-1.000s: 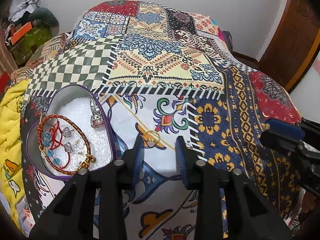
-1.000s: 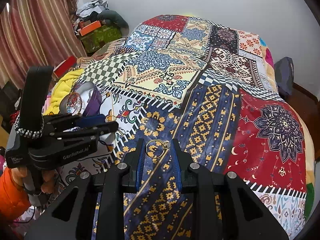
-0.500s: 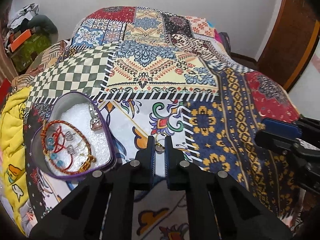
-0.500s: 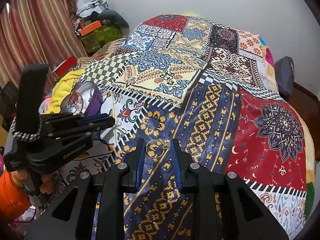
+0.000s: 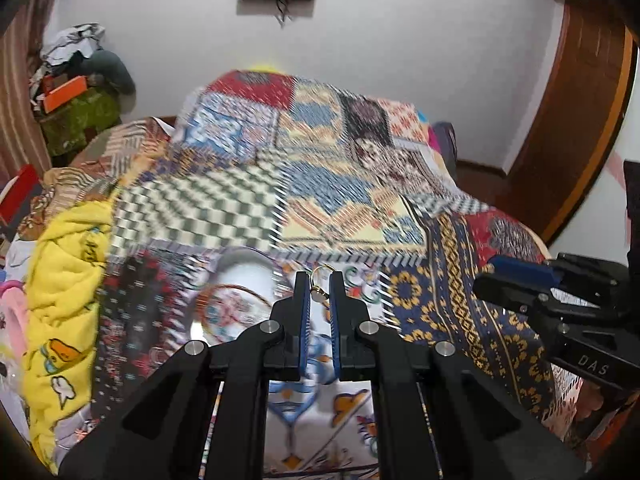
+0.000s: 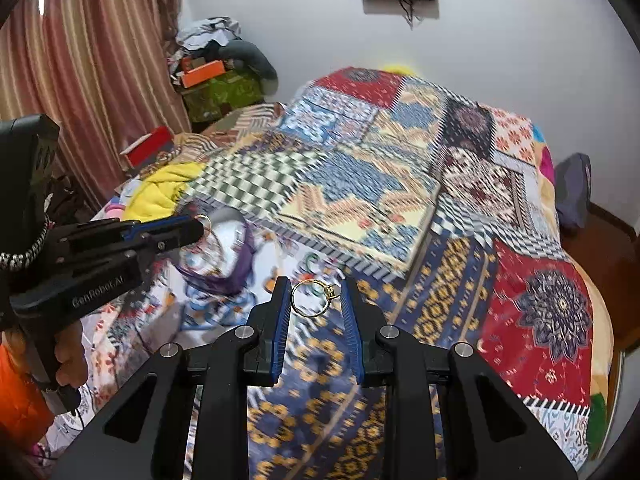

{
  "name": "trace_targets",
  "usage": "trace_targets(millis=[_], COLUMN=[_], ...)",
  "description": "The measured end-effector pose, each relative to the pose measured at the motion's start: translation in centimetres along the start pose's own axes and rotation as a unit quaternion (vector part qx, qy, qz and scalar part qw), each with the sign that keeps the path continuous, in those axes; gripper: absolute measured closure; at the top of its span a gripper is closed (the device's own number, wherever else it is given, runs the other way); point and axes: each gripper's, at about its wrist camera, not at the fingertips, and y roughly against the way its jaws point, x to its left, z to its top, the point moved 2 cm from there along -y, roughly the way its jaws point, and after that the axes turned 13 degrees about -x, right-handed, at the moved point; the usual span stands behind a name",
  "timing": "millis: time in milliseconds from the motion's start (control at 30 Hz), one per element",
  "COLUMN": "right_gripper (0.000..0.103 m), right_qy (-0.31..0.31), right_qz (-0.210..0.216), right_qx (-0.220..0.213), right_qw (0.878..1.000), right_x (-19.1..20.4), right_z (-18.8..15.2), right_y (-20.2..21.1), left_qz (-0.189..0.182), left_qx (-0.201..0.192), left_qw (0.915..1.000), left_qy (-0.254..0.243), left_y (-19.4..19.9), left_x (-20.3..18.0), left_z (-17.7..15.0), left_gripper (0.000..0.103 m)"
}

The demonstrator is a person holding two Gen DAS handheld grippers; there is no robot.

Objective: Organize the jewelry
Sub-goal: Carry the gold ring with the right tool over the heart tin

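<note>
Ring (image 5: pixel 319 286) sits pinched between the left gripper's (image 5: pixel 319 295) narrow jaws, near their tips; a jolt could drop it short of the blurred purple box (image 5: pixel 240 296). Right gripper's (image 6: pixel 316 300) wider jaws frame a second ring (image 6: pixel 312 298).

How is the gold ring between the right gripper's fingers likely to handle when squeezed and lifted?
The gold ring looks thin and rigid, probably very light. Its round band may pivot or slip between the right gripper's flat pads. Its small setting could catch the quilt.
</note>
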Motion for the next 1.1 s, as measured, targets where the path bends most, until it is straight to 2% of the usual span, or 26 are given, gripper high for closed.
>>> trace_targets(millis=[267, 467, 567, 700, 1100], right_gripper=[0.08, 0.08, 0.08, 0.08, 0.08], right_qy=[0.017, 0.024, 0.027, 0.039, 0.059], right_qz=[0.025, 0.046, 0.055, 0.064, 0.063], right_qx=[-0.006, -0.001, 0.005, 0.022, 0.064], right_qw=[1.0, 0.999, 0.998, 0.997, 0.994], right_x=[3.7, 6.1, 6.9, 7.9, 8.4], right_z=[1.1, 1.3, 1.3, 0.9, -0.3], right_y=[-1.4, -3.4, -4.4, -6.4, -10.4], left_qz=[0.026, 0.034, 0.026, -0.005, -0.021], left_qx=[-0.023, -0.011, -0.002, 0.007, 0.026], left_qw=[0.9992, 0.999, 0.9992, 0.9989, 0.9994], left_qy=[0.02, 0.025, 0.031, 0.046, 0.009], left_y=[2.7, 2.5, 2.1, 1.5, -1.8], left_x=[4.7, 7.0, 7.5, 7.8, 6.7], left_z=[0.7, -0.3, -0.9, -1.4, -2.9], left_gripper=[0.095, 0.095, 0.095, 0.095, 0.095])
